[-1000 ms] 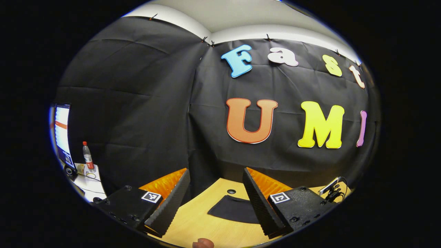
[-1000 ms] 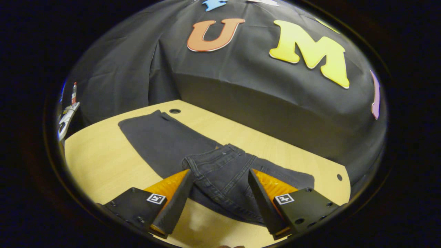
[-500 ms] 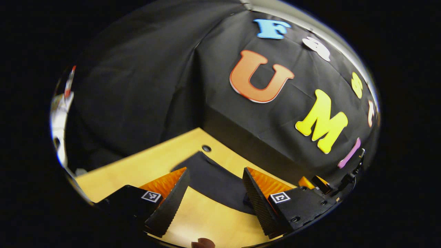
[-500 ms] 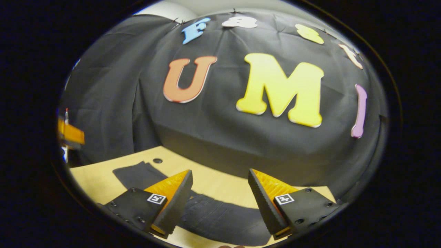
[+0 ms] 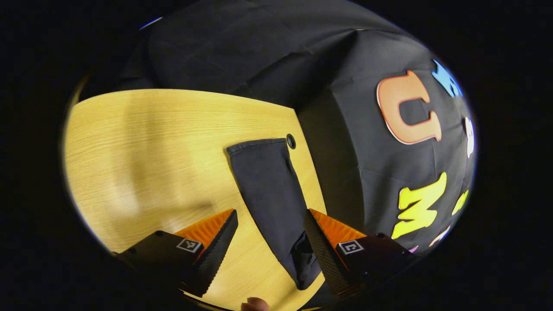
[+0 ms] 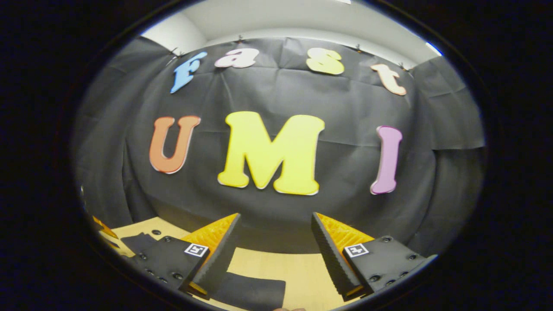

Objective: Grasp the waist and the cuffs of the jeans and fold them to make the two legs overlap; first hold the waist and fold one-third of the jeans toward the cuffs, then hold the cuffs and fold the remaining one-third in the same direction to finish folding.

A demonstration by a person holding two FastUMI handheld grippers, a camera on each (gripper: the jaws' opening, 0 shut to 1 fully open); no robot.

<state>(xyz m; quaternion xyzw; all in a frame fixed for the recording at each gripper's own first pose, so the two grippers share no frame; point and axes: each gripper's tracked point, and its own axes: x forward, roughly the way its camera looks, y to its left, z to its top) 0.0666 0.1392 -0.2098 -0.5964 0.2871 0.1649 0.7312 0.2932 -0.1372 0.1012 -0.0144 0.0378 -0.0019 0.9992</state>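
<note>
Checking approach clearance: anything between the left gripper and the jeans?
Nothing visible. In the left gripper view the left gripper is open above the table, and the jeans lie flat straight ahead of its fingers, cuff end farthest. Only bare wood lies beside them; a small table hole sits by the cuff.
</note>
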